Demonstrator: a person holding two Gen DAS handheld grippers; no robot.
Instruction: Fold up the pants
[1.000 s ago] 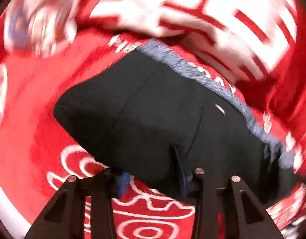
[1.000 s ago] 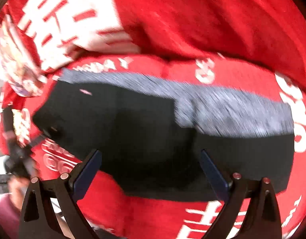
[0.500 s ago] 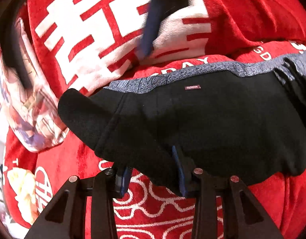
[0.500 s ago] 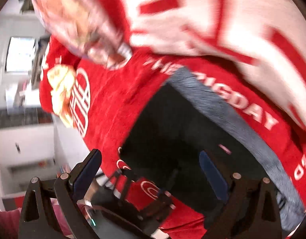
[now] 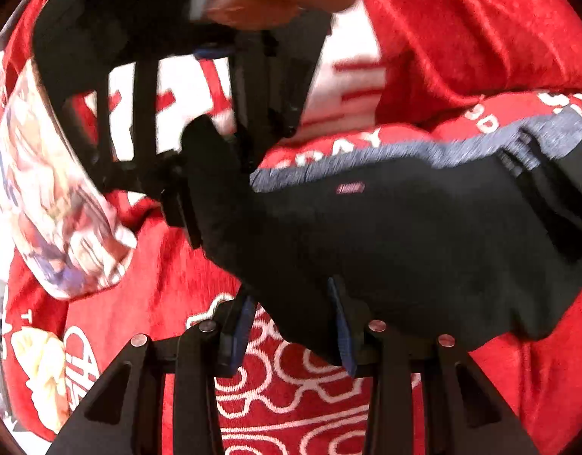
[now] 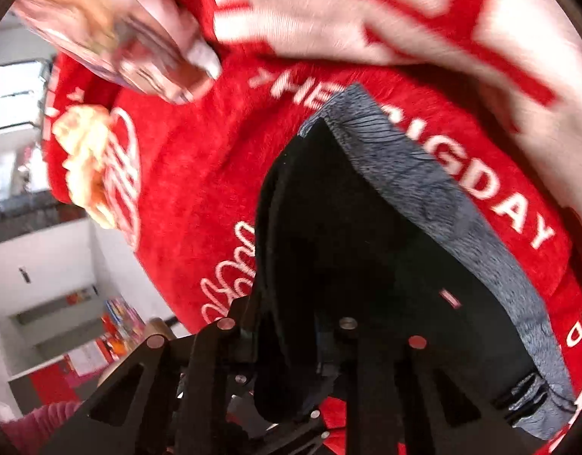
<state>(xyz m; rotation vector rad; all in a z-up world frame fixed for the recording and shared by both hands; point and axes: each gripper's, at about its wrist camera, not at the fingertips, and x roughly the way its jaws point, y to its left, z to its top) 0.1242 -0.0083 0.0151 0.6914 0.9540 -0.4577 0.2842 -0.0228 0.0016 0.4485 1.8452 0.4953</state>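
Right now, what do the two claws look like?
Both claws, left claw and right claw, are black frames with triangle cut-outs and round silver screws. The left claw's fingers have blue pads. A pink sleeve shows by the right claw.

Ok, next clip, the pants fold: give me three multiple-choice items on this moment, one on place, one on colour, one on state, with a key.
1. Where do the pants lie?
A. on a red printed blanket
B. on a bare wooden floor
C. in a basket

2. What colour is the waistband?
A. white
B. heathered grey
C. yellow

3. What sits between the left gripper pads?
A. nothing
B. a sock
C. black pants fabric

Key: A, red blanket shows all around the pants; B, a grey band edges the black cloth; C, dark fabric fills the gap between the blue pads.
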